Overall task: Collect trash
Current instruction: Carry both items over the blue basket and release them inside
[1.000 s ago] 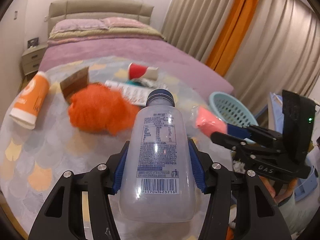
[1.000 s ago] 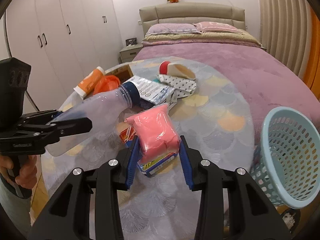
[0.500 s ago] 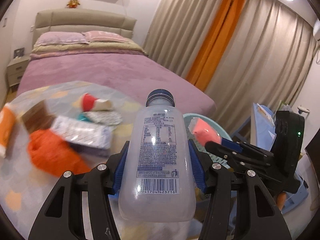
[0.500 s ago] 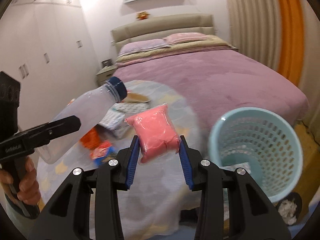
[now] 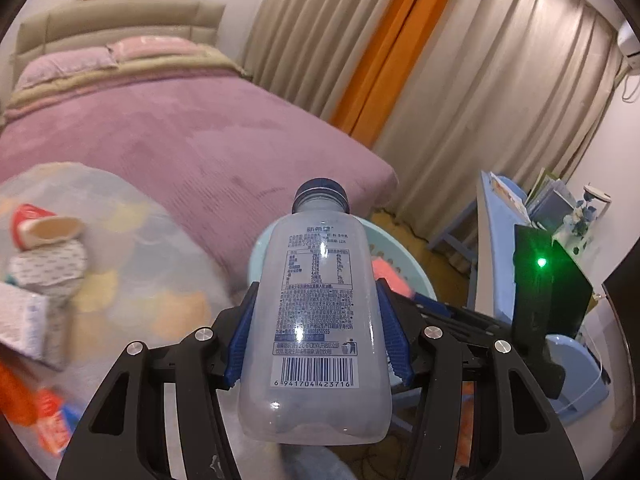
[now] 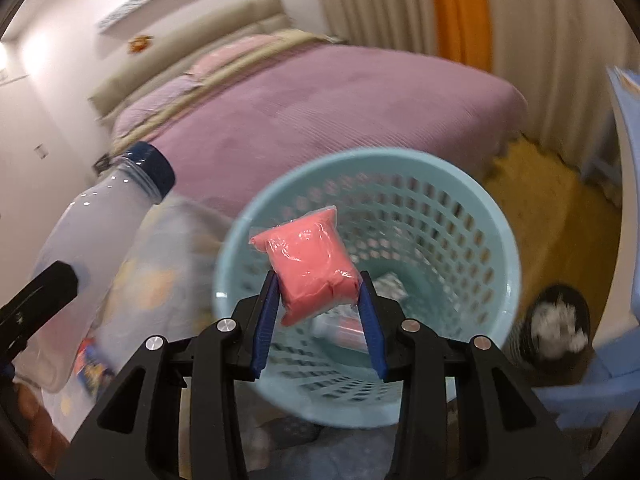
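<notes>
My left gripper (image 5: 316,344) is clamped about halfway open around a clear plastic bottle (image 5: 318,320), blue cap pointing away from me, label and barcode facing up. My right gripper (image 6: 318,322) is closed narrower on a pink packet (image 6: 312,264), both blue pads pressing its sides. The packet hangs above the mouth of the light blue basket (image 6: 496,236), which has some scraps at its bottom. More litter lies on the round table (image 5: 152,280) to my left.
</notes>
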Demonstrator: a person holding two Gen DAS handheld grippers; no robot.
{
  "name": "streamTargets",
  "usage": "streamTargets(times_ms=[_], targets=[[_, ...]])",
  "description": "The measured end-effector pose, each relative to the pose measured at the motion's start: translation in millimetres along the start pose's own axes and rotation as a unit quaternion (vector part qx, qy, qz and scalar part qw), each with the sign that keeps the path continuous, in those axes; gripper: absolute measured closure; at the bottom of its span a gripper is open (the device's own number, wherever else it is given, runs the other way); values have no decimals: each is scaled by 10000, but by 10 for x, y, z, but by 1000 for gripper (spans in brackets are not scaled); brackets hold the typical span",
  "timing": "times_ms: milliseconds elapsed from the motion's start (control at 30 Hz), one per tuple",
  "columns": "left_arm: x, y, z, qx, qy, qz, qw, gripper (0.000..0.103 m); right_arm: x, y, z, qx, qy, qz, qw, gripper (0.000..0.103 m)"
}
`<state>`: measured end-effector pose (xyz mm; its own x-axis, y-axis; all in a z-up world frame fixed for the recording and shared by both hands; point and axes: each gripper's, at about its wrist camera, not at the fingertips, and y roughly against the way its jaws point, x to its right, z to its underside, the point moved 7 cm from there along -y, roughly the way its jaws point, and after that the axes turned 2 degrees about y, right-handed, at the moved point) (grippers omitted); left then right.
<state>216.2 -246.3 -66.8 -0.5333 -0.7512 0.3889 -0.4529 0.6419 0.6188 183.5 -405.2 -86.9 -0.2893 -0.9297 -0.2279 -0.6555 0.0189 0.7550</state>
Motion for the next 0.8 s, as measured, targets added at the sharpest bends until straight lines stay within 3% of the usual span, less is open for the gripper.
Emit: streamTargets(times_ms=[167, 333, 400, 433, 533, 800], targets=[[-16, -414, -14, -267, 305, 71, 9992, 49, 320, -279, 50, -354, -394, 110, 9985, 66], [31, -680, -20, -431, 476, 193, 9978, 49, 449, -396, 82, -433, -390, 305, 9978, 64], [59, -749, -15, -465, 429, 156, 9979, 49, 494, -444, 68, -450, -440, 350, 9974, 56], [59, -779, -28, -482, 424, 150, 9978, 50, 511, -450, 56, -427, -469, 371, 9973, 48], [67, -828, -19, -519, 494, 107, 9974, 43, 556, -415, 63, -324, -535, 450, 9970, 45], [108, -678, 24, -330, 432, 99, 9985, 43, 625, -304, 66, -215, -537, 451, 9973, 45]])
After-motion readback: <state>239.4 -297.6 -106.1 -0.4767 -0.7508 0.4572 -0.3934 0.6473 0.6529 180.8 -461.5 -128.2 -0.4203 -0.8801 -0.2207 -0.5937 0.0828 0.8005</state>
